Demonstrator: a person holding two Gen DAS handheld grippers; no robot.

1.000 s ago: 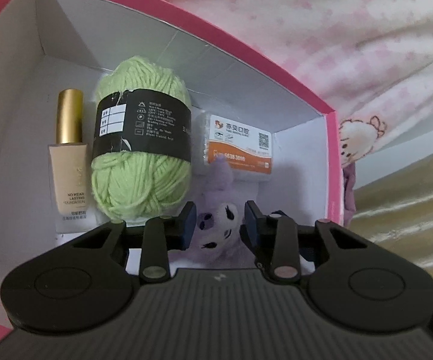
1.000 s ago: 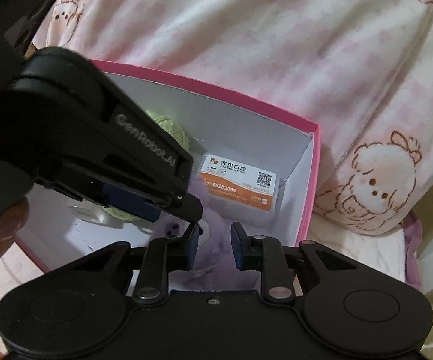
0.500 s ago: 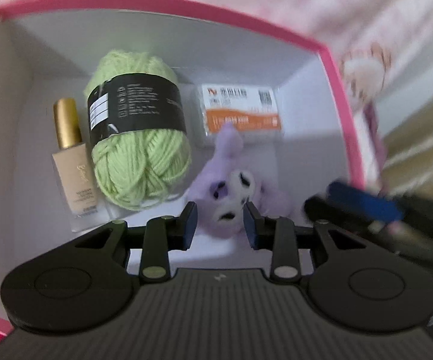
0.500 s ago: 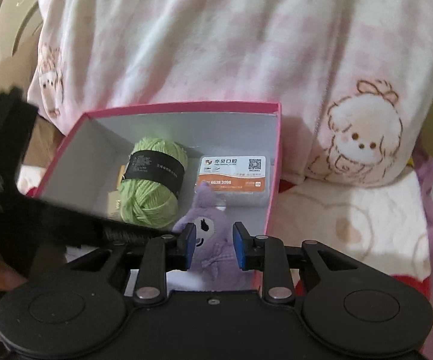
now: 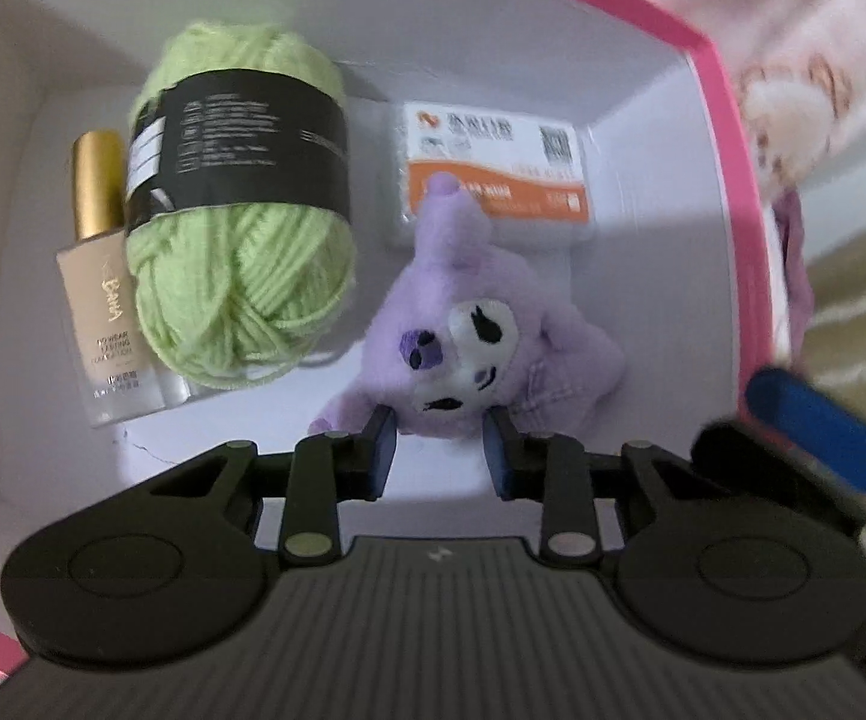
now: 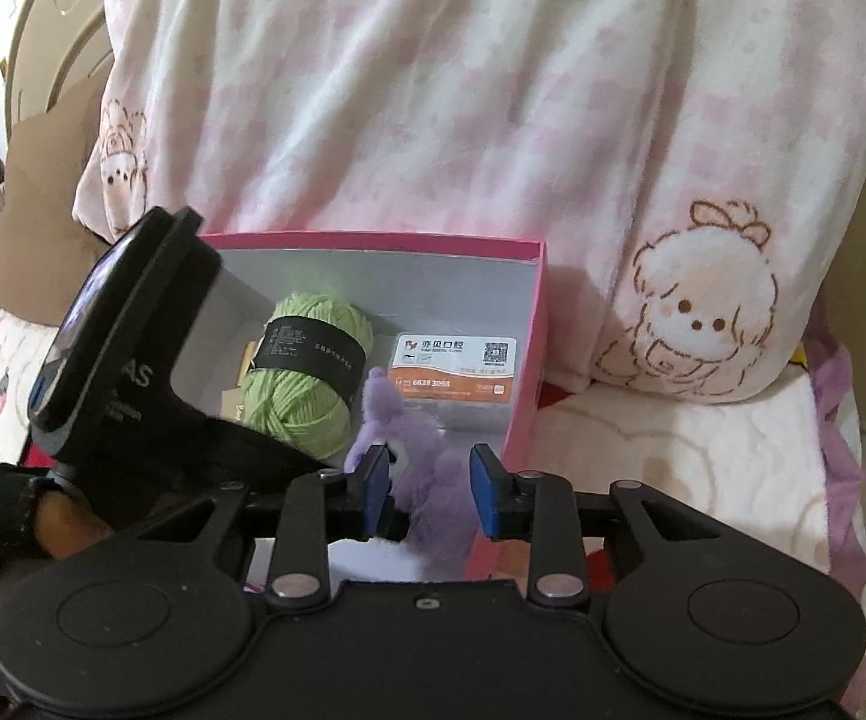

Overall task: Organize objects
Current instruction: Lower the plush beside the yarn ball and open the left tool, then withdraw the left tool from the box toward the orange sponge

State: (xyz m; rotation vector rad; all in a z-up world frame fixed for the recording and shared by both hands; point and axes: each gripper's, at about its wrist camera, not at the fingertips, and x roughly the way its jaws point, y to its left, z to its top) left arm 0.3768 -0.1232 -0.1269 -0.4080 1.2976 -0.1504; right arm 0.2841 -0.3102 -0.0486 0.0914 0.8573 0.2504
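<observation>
Left wrist view, box (image 5: 727, 138): yarn (image 5: 240, 216), bottle (image 5: 102, 276), card pack (image 5: 493, 174), plush (image 5: 481, 336) inside.
Left gripper (image 5: 440, 450): fingers apart, empty.
Right gripper (image 6: 429, 489): fingers apart, empty.
Left to do: nothing visible outside the box, likely finished.

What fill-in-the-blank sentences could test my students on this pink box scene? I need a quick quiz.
1. The black paper band wraps the ball of ____ yarn.
2. The beige foundation bottle has a ____ cap.
3. The purple plush toy lies inside the white-lined cardboard box with the ____ rim.
4. The orange-and-white card packet lies against the box's ____ wall.

Missing words: green; gold; pink; far
</observation>
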